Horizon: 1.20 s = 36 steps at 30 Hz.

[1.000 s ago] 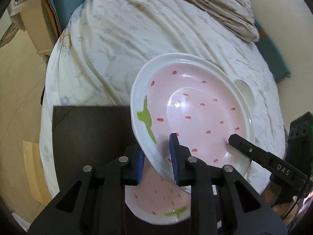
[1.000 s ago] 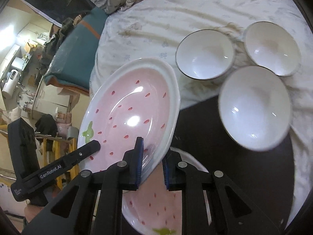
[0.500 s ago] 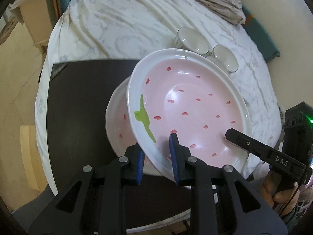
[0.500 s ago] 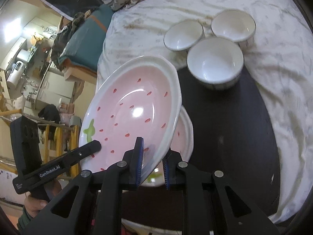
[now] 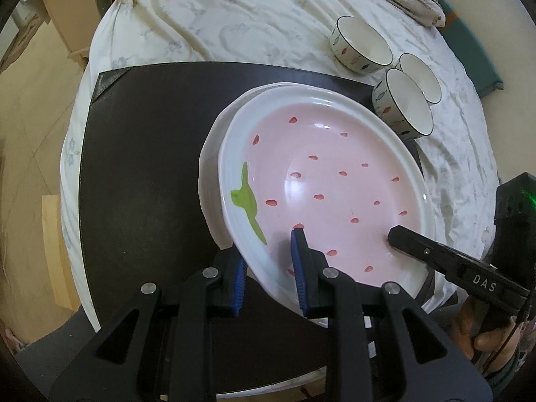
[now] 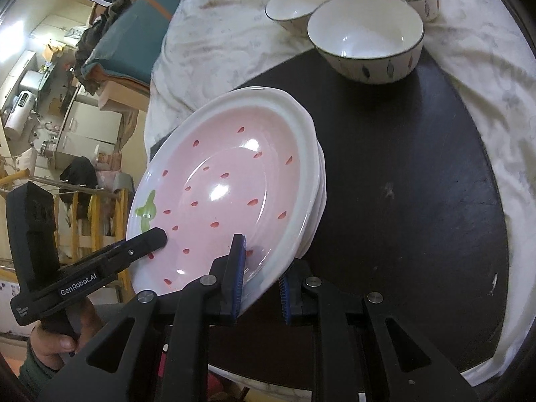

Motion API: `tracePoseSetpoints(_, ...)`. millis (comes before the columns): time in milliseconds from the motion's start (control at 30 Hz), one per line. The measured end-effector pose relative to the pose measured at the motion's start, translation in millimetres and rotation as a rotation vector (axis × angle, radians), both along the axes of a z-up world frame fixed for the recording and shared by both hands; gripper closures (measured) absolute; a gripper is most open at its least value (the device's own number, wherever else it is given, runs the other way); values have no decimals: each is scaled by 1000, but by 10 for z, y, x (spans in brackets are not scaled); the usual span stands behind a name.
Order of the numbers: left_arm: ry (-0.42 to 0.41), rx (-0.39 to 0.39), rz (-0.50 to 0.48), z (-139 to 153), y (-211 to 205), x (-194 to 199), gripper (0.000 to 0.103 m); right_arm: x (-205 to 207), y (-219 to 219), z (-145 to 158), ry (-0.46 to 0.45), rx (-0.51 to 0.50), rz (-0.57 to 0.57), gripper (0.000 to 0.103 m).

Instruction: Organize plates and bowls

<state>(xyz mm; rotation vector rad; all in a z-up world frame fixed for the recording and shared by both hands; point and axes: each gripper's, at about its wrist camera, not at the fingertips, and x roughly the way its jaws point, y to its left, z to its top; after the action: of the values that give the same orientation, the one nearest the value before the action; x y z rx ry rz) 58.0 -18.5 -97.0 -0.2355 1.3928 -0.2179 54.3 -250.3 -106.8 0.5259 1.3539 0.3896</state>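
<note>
So the person's got the pink strawberry plate (image 5: pixel 321 194) pinched from both sides: the left gripper (image 5: pixel 268 268) is clamped narrow on the rim at the bottom centre of the left wrist view, and the right gripper (image 6: pixel 259 278) is clamped on the opposite rim at the bottom of its own view. Both pairs of blue pads sit on either face of the rim, so it's a proper two-handed hold. The plate is tilted and sits right over a second plate (image 5: pixel 209 167), whose white edge peeks out along its left side, on the dark mat (image 5: pixel 144 154) in the middle of the frame.

The step looks like stacking it on that lower plate. To do it well, probably level it out first, line the rims up, ease it down until it's nested, and only then let go, both sides together. Letting one side go early would likely make glazed ceramic slide or clack.

View differences: the left wrist camera shows the mat's upper left corner, the bed sheet (image 5: pixel 251 23) and the three bowls (image 5: pixel 360 45) in the upper right, plus how the lower plate pokes out on the left. The right wrist camera shows the stacked rims edge-on at the plate's right side, the nearest bowl (image 6: pixel 365 35) sitting on the mat's top edge, and the cluttered room off in the upper left
</note>
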Motion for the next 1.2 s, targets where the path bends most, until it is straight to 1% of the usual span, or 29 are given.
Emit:
tracePoseSetpoints(300,23,28,6,-58,19,18,82,26,49,-133,54,5,-10,83)
tracePoseSetpoints(500,27,30,11,-71,50,23,82,62,87,-161,63,5,-11,83)
tracePoseSetpoints(700,59,26,44,-140,113,49,82,91,126,-206,74,2,-6,83)
tracePoseSetpoints(833,68,66,35,-158,106,45,80,84,144,-235,87,11,-3,83)
tracePoseSetpoints(900,81,73,35,-191,109,42,79,80,149,-280,108,24,-2,83)
tracePoseSetpoints(967,86,76,36,-200,111,39,78,76,168,-286,109,18,9,83)
tracePoseSetpoints(1033,95,97,28,-200,97,37,76,75,179,-292,111,17,10,84)
tracePoseSetpoints(1133,134,103,45,-213,114,28,76,67,182,-285,113,14,13,84)
tracePoseSetpoints(1200,134,123,57,-210,140,30,76,64,180,-287,115,13,13,84)
